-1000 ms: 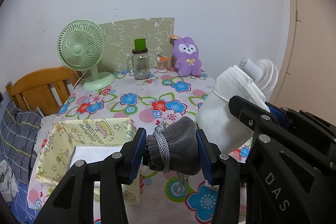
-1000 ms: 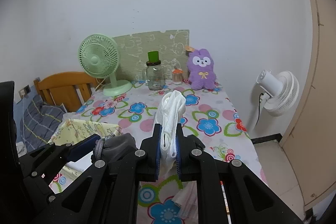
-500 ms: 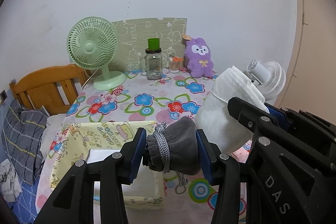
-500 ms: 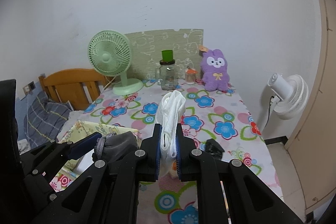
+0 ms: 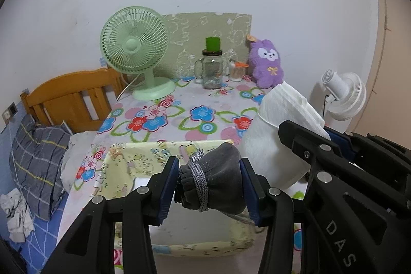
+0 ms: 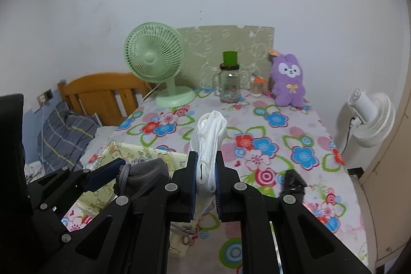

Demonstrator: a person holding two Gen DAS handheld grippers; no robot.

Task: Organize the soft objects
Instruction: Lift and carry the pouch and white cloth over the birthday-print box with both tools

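The yellow fabric bin (image 5: 143, 158) stood at the near left edge of the flowered tablecloth (image 5: 179, 114). Its open top showed a white lining or white item low inside; which of the two could not be determined. At the far side of the table from the bin, a glass jar (image 5: 212, 73) with a green cap held contents too small to identify, with a purple plush rabbit (image 5: 267, 66) to its right and a green desk fan (image 5: 136, 43) to its left.

The left gripper (image 5: 209, 186) was clamped partway closed on a grey drawstring pouch (image 5: 218, 184), held in the air directly over the bin's near half, not inside it. The right gripper (image 6: 206, 184) was pressed nearly fully together on a folded white cloth (image 6: 209, 140), held upright just right of the bin, above the tablecloth. A small black object (image 6: 292, 181) lay on the tablecloth right of the bin.

Compared with a second earlier, both grips were unchanged. Both wrist views had shifted: the bin had moved from the lower left of the left view to directly beneath the pouch, and the black object had come into the right view.
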